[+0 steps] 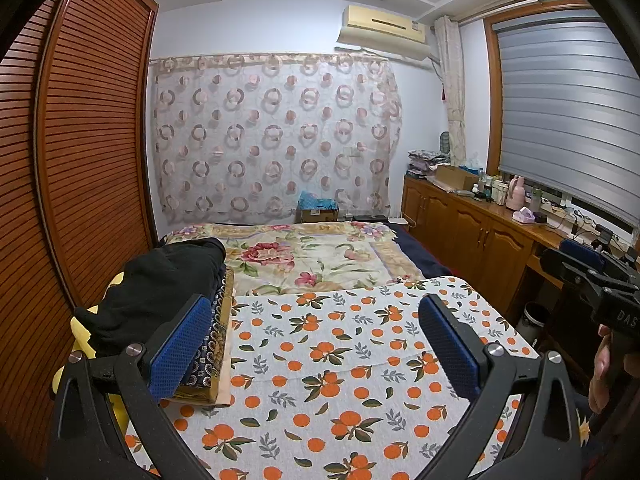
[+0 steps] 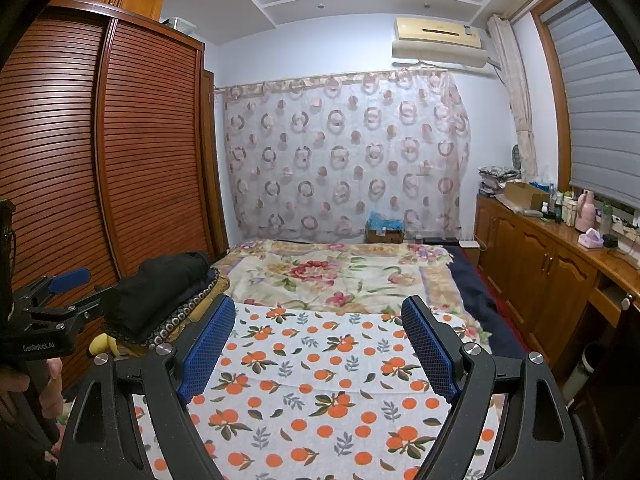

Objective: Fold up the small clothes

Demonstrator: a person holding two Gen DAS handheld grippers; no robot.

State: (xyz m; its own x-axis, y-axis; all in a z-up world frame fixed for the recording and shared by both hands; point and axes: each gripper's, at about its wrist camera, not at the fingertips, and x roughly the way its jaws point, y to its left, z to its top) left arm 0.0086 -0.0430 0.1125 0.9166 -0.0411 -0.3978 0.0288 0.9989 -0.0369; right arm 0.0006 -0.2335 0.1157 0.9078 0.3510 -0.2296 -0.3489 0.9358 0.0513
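Now, folded clothes pile (image 1: 200, 344) (long axis front-to-back) at cloth's (image 1: 340, 360) left edge; both grippers' jaws spread, empty.

R gripper (image 2: 318, 340) hanging wide open over orange-print cloth (image 2: 320, 392), nothing btwn pads. L gripper (image 2: 68, 286) showing at left edge, near black clothes (image 2: 160, 288) lying on patterned stack (image 2: 188, 308).

Home bedroom: bed (image 2: 340, 276), louvred wardrobe (image 2: 120, 152), curtain (image 2: 344, 152), air conditioner (image 2: 438, 38).
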